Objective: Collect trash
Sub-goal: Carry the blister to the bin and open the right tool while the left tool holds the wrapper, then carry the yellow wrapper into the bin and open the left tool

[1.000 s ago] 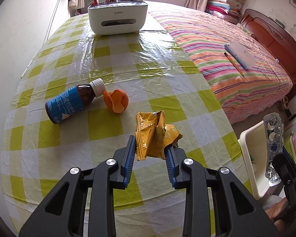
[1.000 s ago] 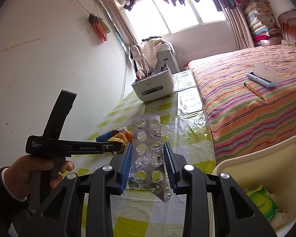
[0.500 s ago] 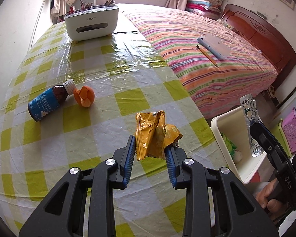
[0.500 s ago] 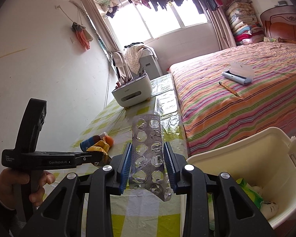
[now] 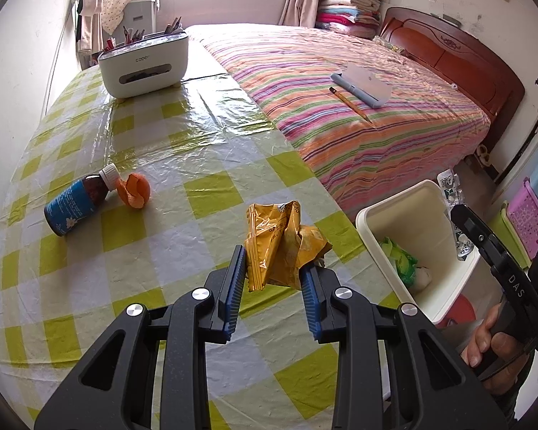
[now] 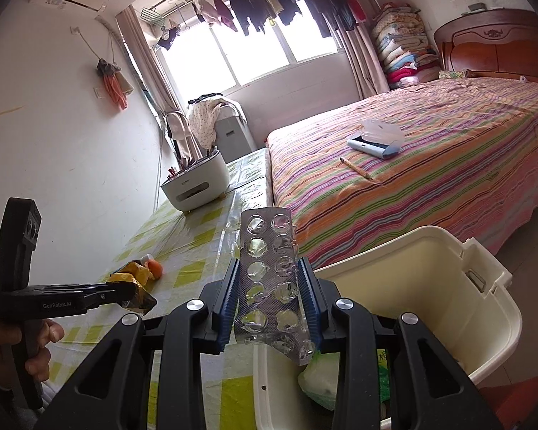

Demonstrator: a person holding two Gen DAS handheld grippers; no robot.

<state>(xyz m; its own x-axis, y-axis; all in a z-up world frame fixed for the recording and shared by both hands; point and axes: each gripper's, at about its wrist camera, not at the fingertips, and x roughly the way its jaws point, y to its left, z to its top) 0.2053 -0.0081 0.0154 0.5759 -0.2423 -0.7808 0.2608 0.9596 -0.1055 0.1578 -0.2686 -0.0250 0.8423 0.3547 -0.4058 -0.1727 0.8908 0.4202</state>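
My left gripper is shut on a crumpled yellow snack wrapper, held above the checked table near its right edge. My right gripper is shut on an empty silver blister pack, held over the near rim of the cream trash bin. The bin stands on the floor beside the table and holds a green packet. A brown medicine bottle lies on its side next to an orange peel on the table's left part. The left gripper with the wrapper shows at the left in the right wrist view.
A white desk organizer with pens stands at the table's far end. A bed with a striped cover runs along the table's right side, with a pencil and a blue case on it. Coloured crates stand beyond the bin.
Both grippers have shifted right toward the bin with their loads. The bin now fills more of both views; the bottle and peel have slid to the left.
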